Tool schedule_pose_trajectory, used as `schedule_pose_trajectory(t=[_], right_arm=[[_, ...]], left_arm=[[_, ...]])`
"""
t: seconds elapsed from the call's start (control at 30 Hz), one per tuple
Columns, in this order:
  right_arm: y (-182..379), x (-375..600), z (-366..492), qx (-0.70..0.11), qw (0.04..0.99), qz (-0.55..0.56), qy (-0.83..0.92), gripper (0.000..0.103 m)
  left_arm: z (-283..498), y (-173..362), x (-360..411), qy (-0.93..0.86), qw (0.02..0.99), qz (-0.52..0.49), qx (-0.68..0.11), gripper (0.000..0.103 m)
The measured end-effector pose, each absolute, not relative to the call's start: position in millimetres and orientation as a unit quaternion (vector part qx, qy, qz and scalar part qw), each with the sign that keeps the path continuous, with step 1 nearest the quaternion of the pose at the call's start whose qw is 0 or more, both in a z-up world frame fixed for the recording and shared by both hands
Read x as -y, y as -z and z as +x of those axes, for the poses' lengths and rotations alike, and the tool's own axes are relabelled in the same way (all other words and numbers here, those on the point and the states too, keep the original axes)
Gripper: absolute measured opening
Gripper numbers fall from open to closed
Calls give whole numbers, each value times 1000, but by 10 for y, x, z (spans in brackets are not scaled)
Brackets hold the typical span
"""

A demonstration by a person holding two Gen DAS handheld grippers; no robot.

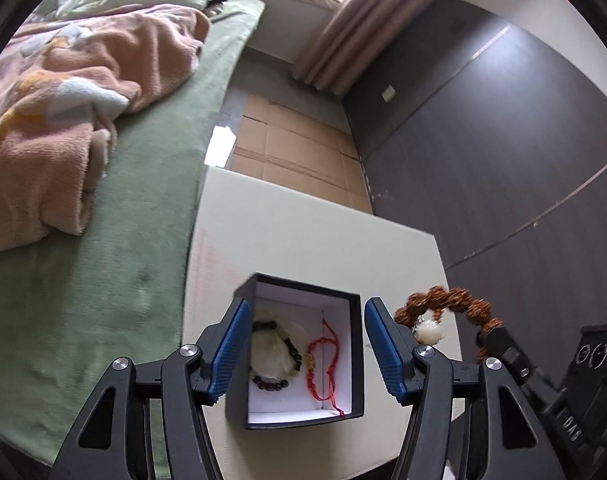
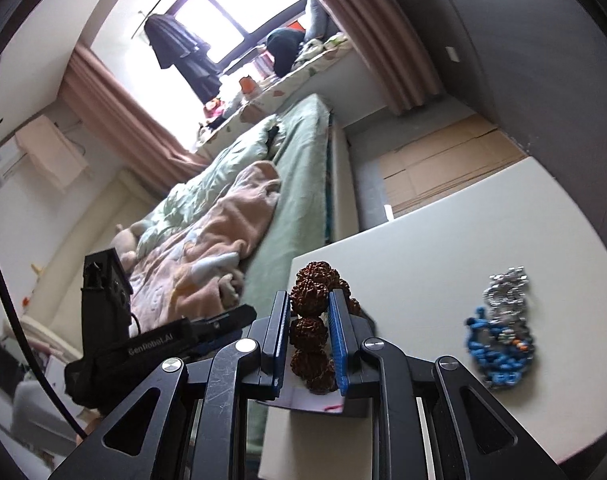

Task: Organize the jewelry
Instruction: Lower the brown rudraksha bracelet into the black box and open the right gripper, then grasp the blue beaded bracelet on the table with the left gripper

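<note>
We've got the brown seed bracelet (image 2: 309,320) clamped in our right gripper (image 2: 309,336), hanging just right of the open box (image 1: 353,360) on the table (image 1: 303,240), while our left gripper (image 1: 307,344) straddles the box, jaws spread and empty.

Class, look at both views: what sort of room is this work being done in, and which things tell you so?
Most likely a bedroom: a bed with a rumpled blanket beside the white table, and curtains at a window.
</note>
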State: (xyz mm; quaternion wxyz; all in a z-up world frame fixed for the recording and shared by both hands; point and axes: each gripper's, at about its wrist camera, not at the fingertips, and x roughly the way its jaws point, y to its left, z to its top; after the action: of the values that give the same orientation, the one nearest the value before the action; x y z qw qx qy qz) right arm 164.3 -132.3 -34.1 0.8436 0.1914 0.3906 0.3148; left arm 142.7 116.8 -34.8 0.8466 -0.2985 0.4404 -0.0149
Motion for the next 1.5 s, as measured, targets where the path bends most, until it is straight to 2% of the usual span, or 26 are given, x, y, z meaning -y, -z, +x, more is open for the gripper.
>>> schedule_pose_trajectory(t=[0.37, 0.47, 0.5, 0.53, 1.13, 1.17, 1.33, 1.5], right_arm=[[533, 802, 1713, -436, 838, 112, -309, 22], [532, 821, 1687, -437, 838, 111, -308, 33], [522, 842, 1680, -434, 840, 114, -305, 43], [510, 881, 1674, -431, 841, 119, -304, 49], [488, 2000, 1801, -450, 853, 158, -211, 51], [506, 2083, 1816, -454, 851, 164, -207, 52], [585, 2361, 1871, -466, 843, 191, -186, 70], [723, 2544, 1943, -489, 826, 220, -172, 72]], left_arm=[[1352, 307, -1406, 6, 847, -318, -426, 61], [1331, 310, -1408, 9, 847, -319, -425, 61], [1330, 309, -1409, 10, 847, -319, -425, 61], [1335, 308, -1404, 10, 847, -318, -426, 61], [1492, 271, -976, 43, 852, -281, -440, 61], [1512, 276, -920, 47, 852, -278, -442, 61], [1615, 284, -611, 68, 852, -259, -450, 61], [1701, 301, -308, 89, 851, -238, -461, 61]])
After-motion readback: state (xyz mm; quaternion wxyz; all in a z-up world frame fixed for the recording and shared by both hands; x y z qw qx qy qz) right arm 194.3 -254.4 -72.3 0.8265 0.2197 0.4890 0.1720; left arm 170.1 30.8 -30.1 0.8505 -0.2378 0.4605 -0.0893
